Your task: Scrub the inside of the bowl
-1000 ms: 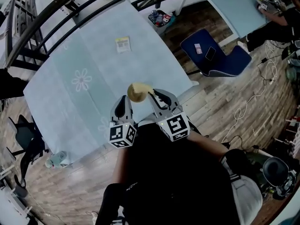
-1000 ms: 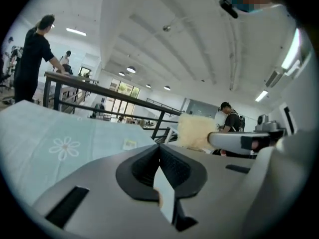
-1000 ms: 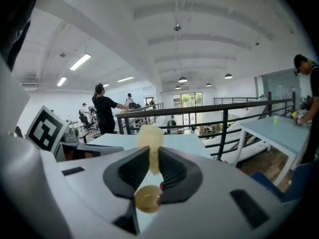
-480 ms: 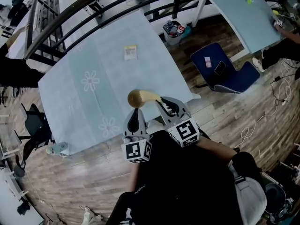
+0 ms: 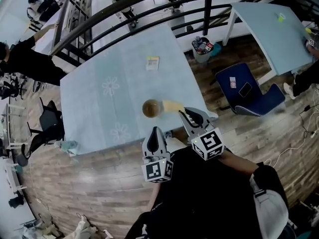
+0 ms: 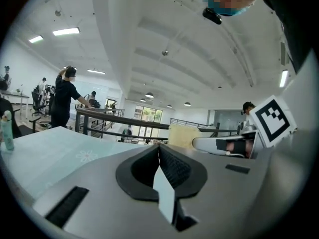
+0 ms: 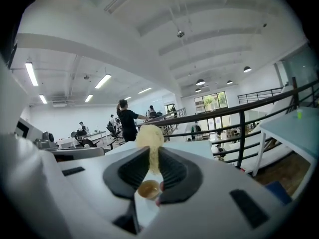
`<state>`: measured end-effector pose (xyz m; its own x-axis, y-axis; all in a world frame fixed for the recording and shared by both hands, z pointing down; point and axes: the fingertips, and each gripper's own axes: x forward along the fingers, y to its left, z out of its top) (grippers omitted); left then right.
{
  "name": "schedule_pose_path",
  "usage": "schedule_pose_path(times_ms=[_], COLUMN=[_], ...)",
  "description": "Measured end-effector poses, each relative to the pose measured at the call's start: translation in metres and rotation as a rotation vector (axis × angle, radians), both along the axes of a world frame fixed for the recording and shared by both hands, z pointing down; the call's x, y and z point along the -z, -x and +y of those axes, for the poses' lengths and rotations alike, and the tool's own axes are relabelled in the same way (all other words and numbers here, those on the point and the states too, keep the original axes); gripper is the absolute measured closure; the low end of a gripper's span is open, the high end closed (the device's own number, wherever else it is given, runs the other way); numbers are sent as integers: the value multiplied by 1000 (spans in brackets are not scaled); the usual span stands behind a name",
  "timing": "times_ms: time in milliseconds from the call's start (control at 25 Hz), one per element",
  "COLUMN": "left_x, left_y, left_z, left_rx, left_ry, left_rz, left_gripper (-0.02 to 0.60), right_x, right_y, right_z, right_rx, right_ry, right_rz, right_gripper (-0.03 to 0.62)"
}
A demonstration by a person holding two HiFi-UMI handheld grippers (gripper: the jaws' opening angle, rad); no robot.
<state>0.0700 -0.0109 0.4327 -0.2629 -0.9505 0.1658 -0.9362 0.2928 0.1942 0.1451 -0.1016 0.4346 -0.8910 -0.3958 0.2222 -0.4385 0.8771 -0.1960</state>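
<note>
in the head view, the bowl (image 5: 151, 108) is seen standing on the table (image 5: 99, 98), ahead of both grippers and held by neither. compared with a second ago, both grippers have been drawn back from it. the left gripper (image 5: 155, 131) was then close beside the rim and is now held well short of it, near the table's front edge. the sponge (image 5: 173, 105), carried at the tip of the right gripper (image 5: 182, 111), lies just beside the bowl on that gripper's side rather than inside it (whether it touches the rim cannot be told). scrubbing is therefore judged not to be under way; the sponge would have to be brought back over the opening.

in the left gripper view, the jaws are seen pressed together with nothing between them. the sponge and the right gripper appear off to its right, and the bowl is not shown.

in the right gripper view, the jaws are clamped on the pale yellow sponge, which sticks out past the tips. the bowl is glimpsed low in the gap between the jaws: small, round, upright, brownish, with an amber inside.
</note>
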Motion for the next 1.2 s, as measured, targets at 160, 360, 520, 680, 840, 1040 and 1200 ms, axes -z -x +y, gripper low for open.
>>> schedule_pose_path(times_ms=[160, 360, 520, 680, 840, 1040, 1200], left_x=[6, 9, -2, -6, -6, -9, -11], left_y=[-5, -13, -11, -13, -12, -11, -9], left_z=[11, 25, 35, 33, 31, 31, 28], left_rx=[62, 97, 118, 127, 140, 151, 160], left_ry=[-20, -45, -12, -2, -3, 14, 26], left_rz=[-7, -17, 1, 2, -2, 3, 2], left_gripper=[568, 566, 566, 566, 566, 566, 566], right_x=[7, 5, 1, -4, -10, -15, -19], right_y=[3, 7, 6, 2, 5, 13, 19], right_z=[18, 30, 33, 28, 26, 31, 29], right_rx=[90, 150, 171, 168, 173, 214, 235], right_ry=[-15, -33, -40, -33, -19, -4, 6], right_rz=[-20, -2, 20, 41, 47, 53, 63], right_gripper=[537, 537, 537, 537, 537, 537, 537])
